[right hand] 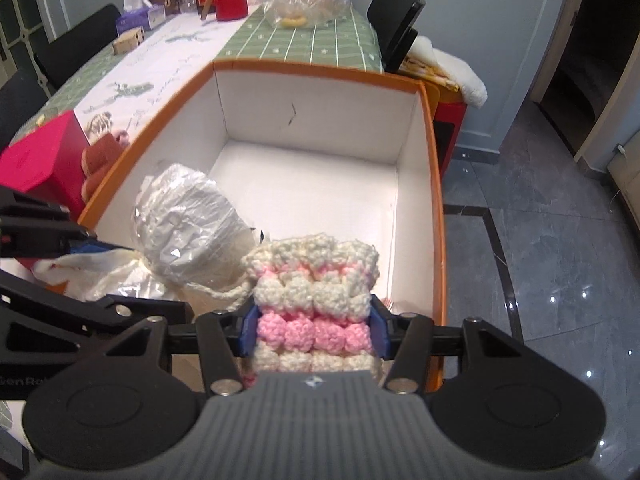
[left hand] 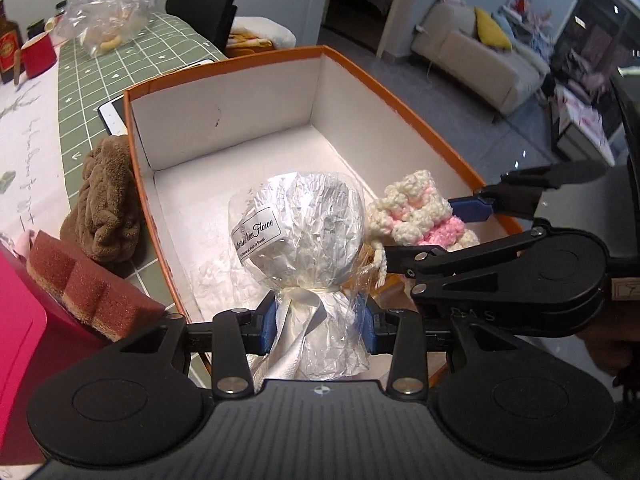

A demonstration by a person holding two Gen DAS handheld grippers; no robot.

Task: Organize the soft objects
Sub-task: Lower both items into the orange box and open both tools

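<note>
- Over the near end of the orange box (left hand: 424,120), both hands hold their loads side by side, tilted steeply down toward the white floor of the box.
- The left hand-held gripper (left hand: 318,322) is pinching the wrapped flower ball (left hand: 298,232) at its tied neck, blue pads pressed on the crinkled cellophane just below the ribbon knot; the round head sticks out ahead of the fingers, long axis running straight forward along them.
- The right hand-held gripper (right hand: 316,330) is clamped on the crocheted pouch (right hand: 314,280) across its pink middle band, with the cream top edge projecting ahead of the pads and a yarn cord trailing off to its left.
- The two loads are almost touching: the flower ball sits just left of the pouch, and the right gripper's fingers cross close in front of the left one.
- My reading is that the drop spot lies directly ahead of and below both grippers, so release turns on lowering a little more; neither hand looks clearly nearer the floor.
- Left of the left gripper, outside the box on the surface (left hand: 86,80), wait a brown plush cloth (left hand: 106,208) and a reddish sponge (left hand: 88,292), probably next.
- Risk as I judge it: the cord snagging the cellophane when the hands part.
</note>
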